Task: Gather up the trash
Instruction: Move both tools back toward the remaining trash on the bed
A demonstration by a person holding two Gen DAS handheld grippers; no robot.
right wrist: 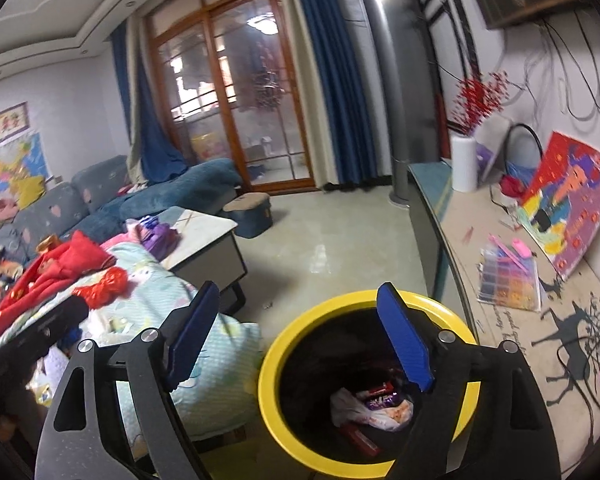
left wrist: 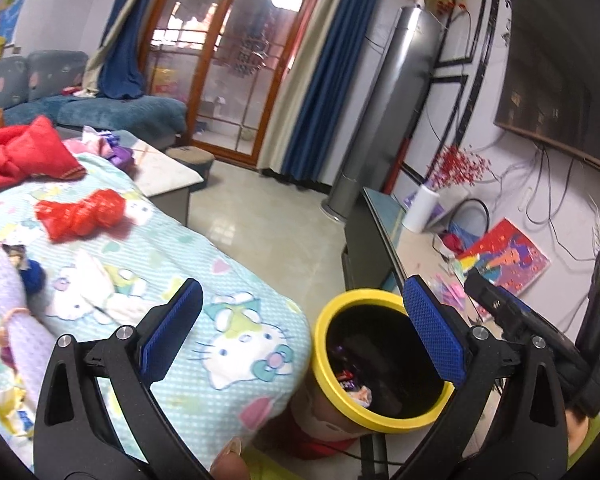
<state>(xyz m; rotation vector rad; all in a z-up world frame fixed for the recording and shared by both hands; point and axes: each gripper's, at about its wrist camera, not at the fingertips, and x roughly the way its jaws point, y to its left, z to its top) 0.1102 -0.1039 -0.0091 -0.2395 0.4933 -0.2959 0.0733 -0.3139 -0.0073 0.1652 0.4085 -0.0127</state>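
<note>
A yellow-rimmed trash bin (left wrist: 320, 344) (right wrist: 268, 392) stands on the floor between a blanket-covered table and the TV cabinet. Wrappers and a white bag (right wrist: 374, 404) lie at its bottom. My left gripper (left wrist: 302, 288) is open with nothing between its blue pads, and hangs over the blanket's edge and the bin. My right gripper (right wrist: 300, 290) is open and empty, just above the bin's mouth. On the blanket lie a crumpled red plastic bag (left wrist: 80, 216) (right wrist: 104, 286), a blue wad (left wrist: 32, 276) and crumpled yellow-white paper (left wrist: 8, 408).
The Hello Kitty blanket (left wrist: 228, 336) also bears red clothing (left wrist: 28, 152) and a lilac cloth (left wrist: 4, 300). A white-topped coffee table (right wrist: 204, 236) lies beyond. The TV cabinet (right wrist: 480, 216) on the right holds a white vase (right wrist: 464, 164), a picture and a bead box. Tiled floor (right wrist: 332, 248) lies between.
</note>
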